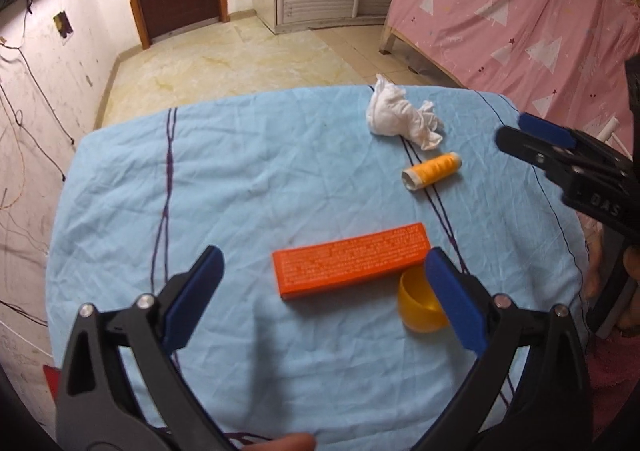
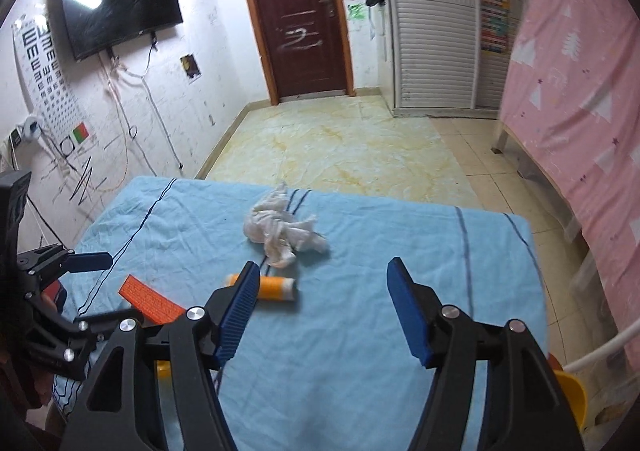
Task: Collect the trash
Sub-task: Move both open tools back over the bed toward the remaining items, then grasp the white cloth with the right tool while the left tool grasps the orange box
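A crumpled white tissue (image 1: 402, 115) lies at the far side of the blue-covered table (image 1: 240, 171); it also shows in the right wrist view (image 2: 282, 229). An orange thread spool (image 1: 432, 171) lies just in front of it, also in the right wrist view (image 2: 276, 288). An orange box (image 1: 352, 265) and a yellow cup (image 1: 420, 303) lie near my left gripper (image 1: 324, 291), which is open and empty above them. My right gripper (image 2: 322, 311) is open and empty, hovering short of the spool and tissue; it shows at the right in the left wrist view (image 1: 528, 135).
The table's far edge drops to a tiled floor (image 2: 340, 139). A pink-covered bed (image 2: 580, 91) stands to the right. A yellow object (image 2: 572, 395) sits by the table's right side. A door and a TV are on the far walls.
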The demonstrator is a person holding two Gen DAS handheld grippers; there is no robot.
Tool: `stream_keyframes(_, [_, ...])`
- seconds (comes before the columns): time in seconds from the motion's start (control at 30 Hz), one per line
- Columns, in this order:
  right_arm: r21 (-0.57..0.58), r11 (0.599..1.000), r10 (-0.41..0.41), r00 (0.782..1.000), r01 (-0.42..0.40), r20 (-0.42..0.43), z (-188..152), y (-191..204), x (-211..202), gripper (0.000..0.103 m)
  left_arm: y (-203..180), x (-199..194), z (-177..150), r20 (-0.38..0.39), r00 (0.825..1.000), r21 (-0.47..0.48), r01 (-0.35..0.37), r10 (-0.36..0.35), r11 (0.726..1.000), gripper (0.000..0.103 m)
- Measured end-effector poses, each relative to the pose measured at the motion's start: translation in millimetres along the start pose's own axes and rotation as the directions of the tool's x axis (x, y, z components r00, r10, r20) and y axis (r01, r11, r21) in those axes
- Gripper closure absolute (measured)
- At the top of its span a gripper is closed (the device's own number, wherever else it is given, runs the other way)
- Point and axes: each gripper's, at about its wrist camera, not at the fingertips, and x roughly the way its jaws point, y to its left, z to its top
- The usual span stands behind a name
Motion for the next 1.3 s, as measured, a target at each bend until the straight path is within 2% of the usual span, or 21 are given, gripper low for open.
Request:
stream_keyframes(0.5, [-0.054, 0.996, 0.073, 0.995, -0.077, -0.067, 38.3, 21.6, 57.2, 0.042, -12.4, 24.7, 5.9, -0.046, 0.999, -0.082, 0.006, -0.010, 0.997, 0.006])
stream_keyframes(0.83, [-0.104, 0.993, 0.035, 0.989, -0.051, -0.143, 37.4, 32.3, 97.0, 0.042, -17.7, 31.9, 8.0, -0.033, 0.999, -0.133, 0.007, -0.011, 0.991, 0.006])
stream_keyframes(0.9, [-0.101, 0.994, 0.036, 0.987, -0.052, -0.154, 35.6, 31.6, 101.2, 0.042, -16.5, 31.8, 8.5, -0.027, 0.999, -0.146, 0.014, -0.018, 0.989, 0.010])
stream_keyframes(0.97, [-0.097, 0.994, 0.038, 0.986, -0.054, -0.160, 34.2, 31.8, 103.4, 0.044, -17.2, 29.8, 9.5, -0.018, 0.999, -0.148, 0.026, -0.029, 0.989, 0.021])
stream_keyframes(1.07, [-0.106, 0.992, 0.049, 0.986, -0.066, -0.162, 32.8, 33.2, 102.4, 0.063, -21.0, 24.5, 9.9, -0.001, 0.999, -0.136, 0.039, -0.039, 0.990, 0.038])
stream_keyframes(1.17, [-0.132, 0.989, 0.044, 0.986, -0.065, -0.160, 29.9, 40.6, 98.8, 0.082, -28.2, 20.0, 8.7, 0.013, 0.999, -0.105, 0.037, -0.036, 0.994, 0.050])
stream_keyframes(1.27, [-0.158, 0.986, 0.029, 0.988, -0.054, -0.153, 28.6, 46.1, 95.3, 0.087, -36.9, 15.3, 7.6, 0.030, 0.999, -0.074, 0.036, -0.034, 0.997, 0.068])
stream_keyframes(1.3, [-0.159, 0.986, 0.023, 0.990, -0.045, -0.140, 28.4, 46.5, 92.2, 0.088, -39.4, 14.0, 7.2, 0.033, 0.999, -0.061, 0.034, -0.032, 0.998, 0.070])
